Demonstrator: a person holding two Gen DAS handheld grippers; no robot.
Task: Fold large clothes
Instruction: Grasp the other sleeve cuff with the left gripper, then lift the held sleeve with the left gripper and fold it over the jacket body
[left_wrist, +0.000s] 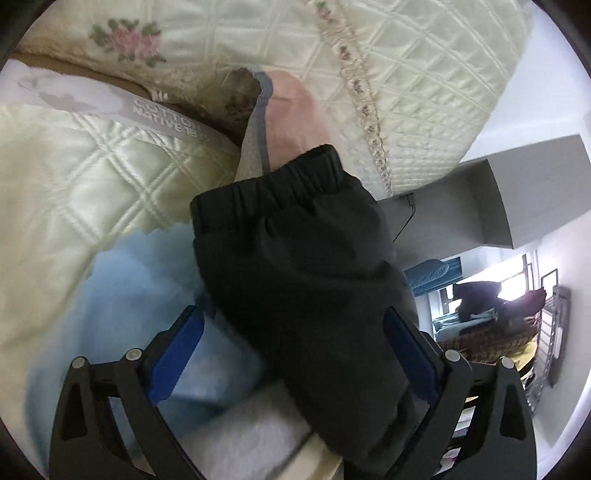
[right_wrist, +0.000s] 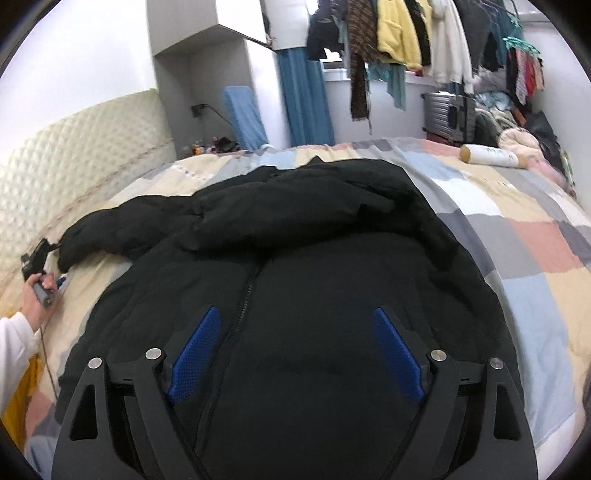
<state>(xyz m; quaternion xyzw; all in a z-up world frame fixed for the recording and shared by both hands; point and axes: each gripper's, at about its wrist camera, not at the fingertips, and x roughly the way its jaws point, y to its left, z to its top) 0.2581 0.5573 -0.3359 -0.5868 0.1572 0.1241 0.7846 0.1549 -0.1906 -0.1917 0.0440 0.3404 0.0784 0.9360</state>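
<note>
You have the jacket (right_wrist: 295, 266) lying spread on the bed (right_wrist: 535, 236), zipper up, its collar end away from you. One sleeve (left_wrist: 295, 258) reaches out to your left, toward the padded headboard (right_wrist: 74, 162). Your left gripper (right_wrist: 37, 258) sits at that sleeve's cuff. A cylindrical bolster (right_wrist: 493, 156) rests on the bed's far right. Clothes hang on a rail (right_wrist: 424, 33) behind the bed.

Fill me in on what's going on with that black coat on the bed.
A person is folding a black coat spread zipper-up on a patchwork quilt. The left claw is at the end of one sleeve, near the padded headboard; the cuff lies between its wide-apart fingers, with no clear pinch. The right claw hangs open over the coat's lower front, holding nothing. No fold is visible yet.
</note>
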